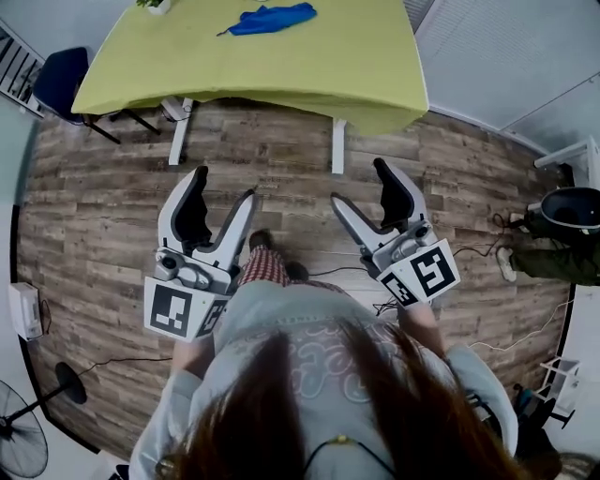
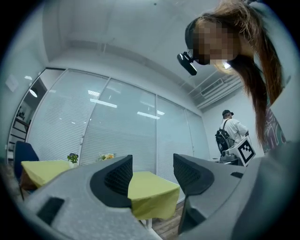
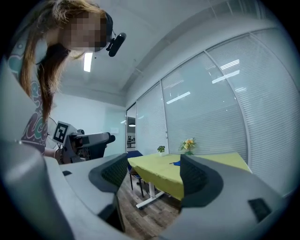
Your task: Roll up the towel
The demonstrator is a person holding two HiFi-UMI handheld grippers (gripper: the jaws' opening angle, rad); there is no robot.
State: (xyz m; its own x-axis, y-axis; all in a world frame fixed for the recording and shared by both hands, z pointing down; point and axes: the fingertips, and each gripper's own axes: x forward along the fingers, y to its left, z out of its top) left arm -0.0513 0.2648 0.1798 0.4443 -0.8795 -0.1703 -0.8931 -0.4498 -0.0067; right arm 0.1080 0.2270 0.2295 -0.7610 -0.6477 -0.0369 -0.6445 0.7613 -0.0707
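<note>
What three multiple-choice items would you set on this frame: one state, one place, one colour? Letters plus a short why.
1. How do the left gripper and the right gripper stand?
A. both open and empty
B. both shut
C. left shut, right open

2. Where does the towel lie?
A. in the left gripper
B. on the table
C. in the right gripper

3. What colour is the towel?
A. white
B. red
C. blue

1 A: each gripper view shows its jaws apart with only the room between them.
2 B: the head view shows it on the yellow-green tabletop, well ahead of both grippers.
3 C: it is plainly blue against the cloth.
</note>
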